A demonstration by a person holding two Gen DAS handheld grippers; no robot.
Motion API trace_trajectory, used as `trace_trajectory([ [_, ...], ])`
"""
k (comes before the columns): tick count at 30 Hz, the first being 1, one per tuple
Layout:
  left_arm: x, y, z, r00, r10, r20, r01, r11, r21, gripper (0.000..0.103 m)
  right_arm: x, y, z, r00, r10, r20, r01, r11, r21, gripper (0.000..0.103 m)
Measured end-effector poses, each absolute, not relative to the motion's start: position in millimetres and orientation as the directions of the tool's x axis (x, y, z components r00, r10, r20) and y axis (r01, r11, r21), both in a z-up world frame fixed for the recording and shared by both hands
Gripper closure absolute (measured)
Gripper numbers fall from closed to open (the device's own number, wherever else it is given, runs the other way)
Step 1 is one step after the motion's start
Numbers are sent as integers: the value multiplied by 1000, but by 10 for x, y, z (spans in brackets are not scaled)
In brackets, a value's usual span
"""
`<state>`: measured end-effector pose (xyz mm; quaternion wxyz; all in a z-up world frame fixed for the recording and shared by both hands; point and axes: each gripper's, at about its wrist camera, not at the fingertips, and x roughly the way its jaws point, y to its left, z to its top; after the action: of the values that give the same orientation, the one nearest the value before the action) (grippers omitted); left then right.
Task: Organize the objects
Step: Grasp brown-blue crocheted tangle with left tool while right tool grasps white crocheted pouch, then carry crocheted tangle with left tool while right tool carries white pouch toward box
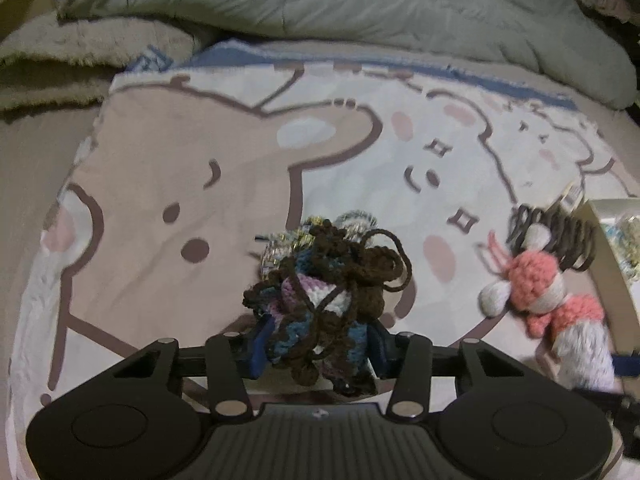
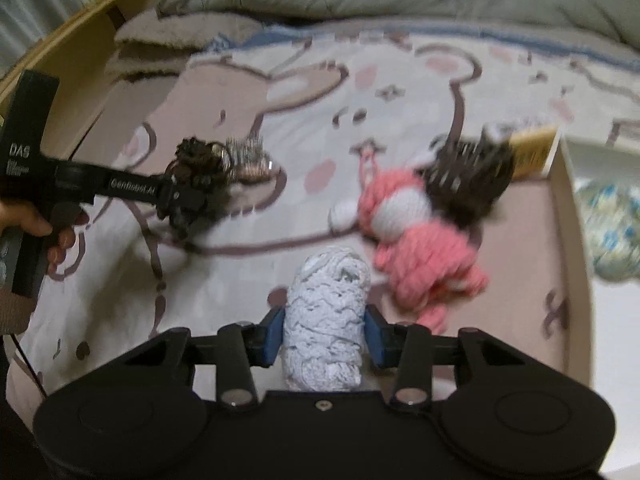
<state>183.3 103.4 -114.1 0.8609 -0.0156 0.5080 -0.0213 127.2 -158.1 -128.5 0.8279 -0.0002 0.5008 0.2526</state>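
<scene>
right wrist view: right gripper (image 2: 323,339) jaws clamped on white yarn roll (image 2: 326,322), long axis running away from camera. left gripper (image 1: 316,350) jaws clamped on brown yarn tangle (image 1: 326,286). pink crochet doll (image 2: 416,236) on bed, nearer right gripper, beside box (image 2: 570,216).

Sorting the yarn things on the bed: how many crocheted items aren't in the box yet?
3. The brown, blue and white crochet bundle sits in the left gripper, the white crochet roll in the right gripper, and the pink-and-white crocheted doll lies on the blanket. Others may be hidden.
</scene>
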Motion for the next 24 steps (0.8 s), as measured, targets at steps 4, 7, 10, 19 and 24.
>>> trace_trajectory([
  [4, 1768, 959, -971, 524, -83, -848, 33, 996, -77, 54, 1314, -1672, -1119, 443, 401, -802, -438, 877, 196, 60],
  [7, 1723, 869, -856, 552, -96, -828, 50, 995, -82, 54, 1352, -1756, -1011, 479, 402, -781, -428, 883, 192, 60],
  [10, 1670, 768, -735, 578, -120, -807, 71, 993, -96, 54, 1367, -1824, -895, 520, 398, -756, -428, 887, 173, 60],
  [19, 1522, 500, -416, 644, -178, -744, 112, 984, -139, 54, 1382, -2037, -631, 602, 387, -698, -407, 901, 149, 59],
  [24, 1465, 380, -286, 671, -199, -714, 123, 980, -157, 54, 1371, -2158, -494, 640, 388, -663, -404, 904, 139, 59],
])
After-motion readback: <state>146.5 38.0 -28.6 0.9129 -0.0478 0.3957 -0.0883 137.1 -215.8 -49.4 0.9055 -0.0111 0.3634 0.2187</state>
